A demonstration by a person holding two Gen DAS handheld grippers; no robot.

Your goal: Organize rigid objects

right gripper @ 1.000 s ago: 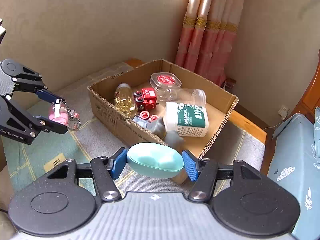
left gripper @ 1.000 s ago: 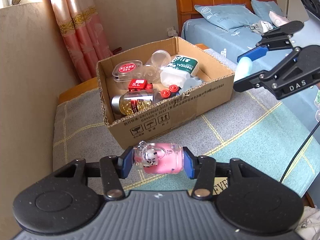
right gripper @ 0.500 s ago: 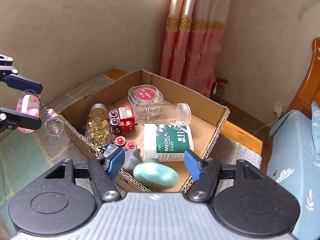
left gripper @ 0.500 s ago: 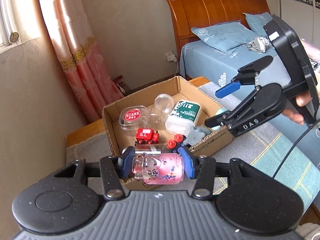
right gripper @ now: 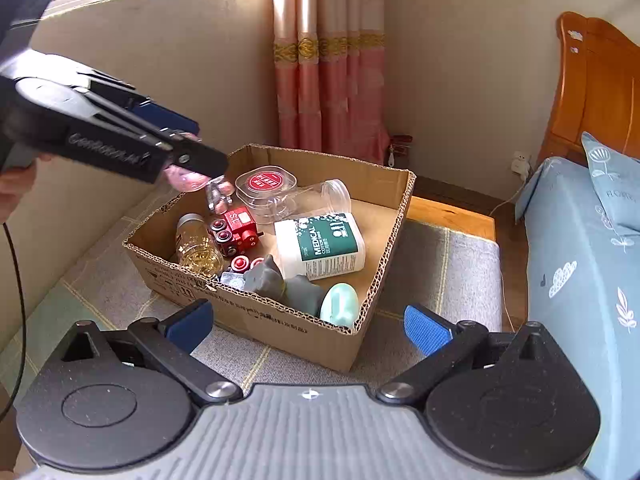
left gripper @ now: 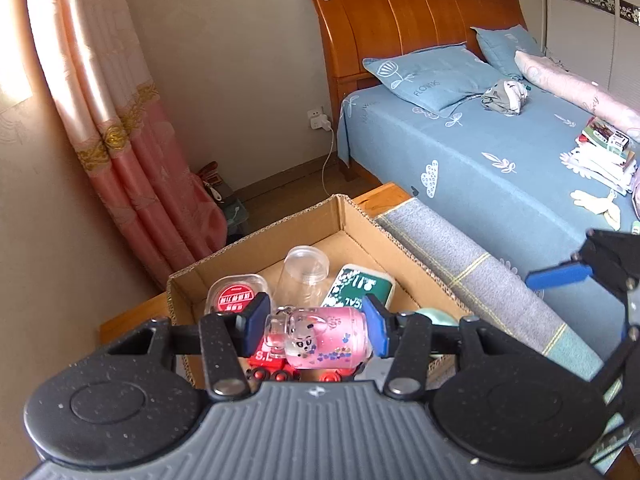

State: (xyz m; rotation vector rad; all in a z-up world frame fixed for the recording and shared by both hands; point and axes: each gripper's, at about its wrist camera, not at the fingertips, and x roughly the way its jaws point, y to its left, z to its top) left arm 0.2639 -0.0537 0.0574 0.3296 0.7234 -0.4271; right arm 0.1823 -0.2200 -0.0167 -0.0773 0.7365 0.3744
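Note:
My left gripper [left gripper: 314, 326] is shut on a pink bottle charm [left gripper: 320, 338] with a cartoon dog, and holds it above the cardboard box [left gripper: 360, 216]. In the right wrist view the left gripper [right gripper: 188, 156] hovers over the box's far left corner [right gripper: 384, 280]. My right gripper [right gripper: 308, 326] is open and empty, just in front of the box. The mint green egg-shaped case [right gripper: 339, 305] lies in the box's near right corner. It also shows in the left wrist view [left gripper: 434, 315].
The box holds a medical cotton swab tub [right gripper: 320, 244], a red toy [right gripper: 236, 230], a gold-filled jar [right gripper: 198, 246], a clear jar [right gripper: 316, 198], a red-lidded container [right gripper: 266, 184] and a grey toy [right gripper: 276, 280]. A bed [left gripper: 500, 152] lies to the right. A curtain [right gripper: 328, 60] hangs behind.
My right gripper opened, dropped the mint case into the box and pulled back. My left gripper carried the pink charm forward to above the box.

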